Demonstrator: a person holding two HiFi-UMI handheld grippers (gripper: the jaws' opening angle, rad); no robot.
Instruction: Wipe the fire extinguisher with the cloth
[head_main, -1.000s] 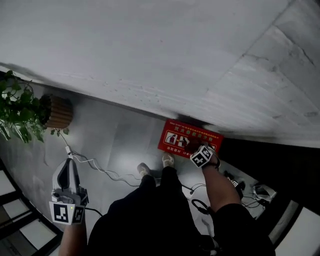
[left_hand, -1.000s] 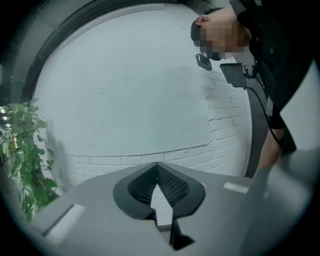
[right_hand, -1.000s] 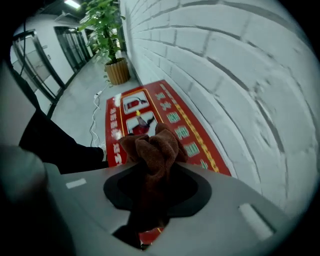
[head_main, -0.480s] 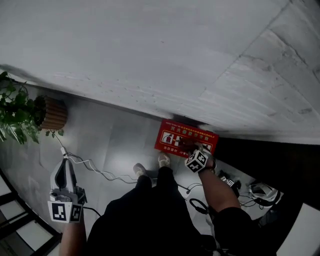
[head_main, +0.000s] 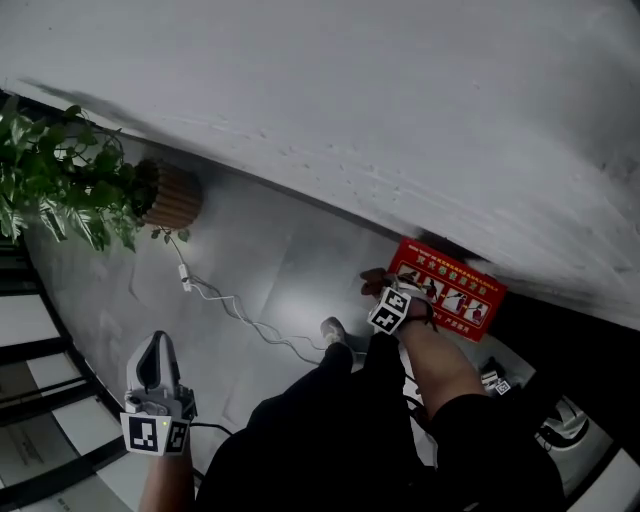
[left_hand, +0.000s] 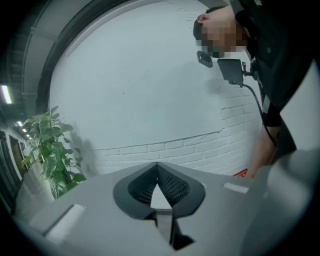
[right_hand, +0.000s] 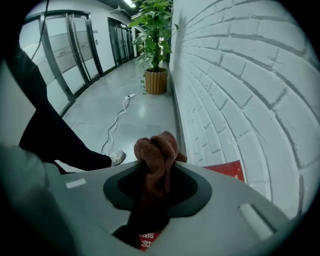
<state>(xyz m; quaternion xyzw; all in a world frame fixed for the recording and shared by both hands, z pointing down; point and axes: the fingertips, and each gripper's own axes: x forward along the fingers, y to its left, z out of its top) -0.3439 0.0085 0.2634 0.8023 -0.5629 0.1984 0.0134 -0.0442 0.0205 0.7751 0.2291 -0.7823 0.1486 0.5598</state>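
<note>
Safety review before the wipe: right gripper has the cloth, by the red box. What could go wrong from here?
1. The cloth sits bunched in the right gripper; it may slip out under wiping pressure.
2. The white cable runs across the floor towards the shoe: a trip hazard.
3. Only the red box shows, no extinguisher; the wipe may land on the wrong surface.

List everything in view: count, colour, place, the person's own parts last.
wall: one, white brick, behind everything
potted plant: one, green in brown tub, against the wall
cable: one, white, across the grey floor
box: one, red, at the wall's foot
cloth: one, brown, held near the box
shoe: one, pale, on the floor
left tool: one, grey, shut and empty
right tool: one, grey, shut on the cloth
</note>
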